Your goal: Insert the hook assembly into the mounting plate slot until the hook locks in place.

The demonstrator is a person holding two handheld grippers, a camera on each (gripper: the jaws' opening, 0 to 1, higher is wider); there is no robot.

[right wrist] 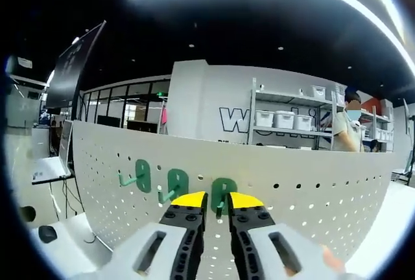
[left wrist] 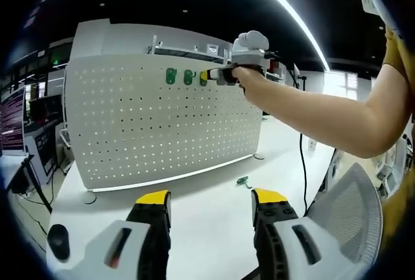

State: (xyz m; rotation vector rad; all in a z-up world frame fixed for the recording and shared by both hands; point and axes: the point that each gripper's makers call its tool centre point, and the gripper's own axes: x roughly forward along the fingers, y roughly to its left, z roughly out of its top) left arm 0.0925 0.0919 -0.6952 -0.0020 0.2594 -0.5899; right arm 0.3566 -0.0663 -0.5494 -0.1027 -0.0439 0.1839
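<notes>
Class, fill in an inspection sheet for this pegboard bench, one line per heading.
Surface: white table, pegboard upright on it.
Job's things: three green hooks along the top rows: first, second, third.
Clutter: spare green hook lying on the table.
Grippers: left gripper open, empty; right gripper nearly closed around the third hook.
Cables: black cable hanging beyond the board.
Surroundings: shelving with bins.
</notes>
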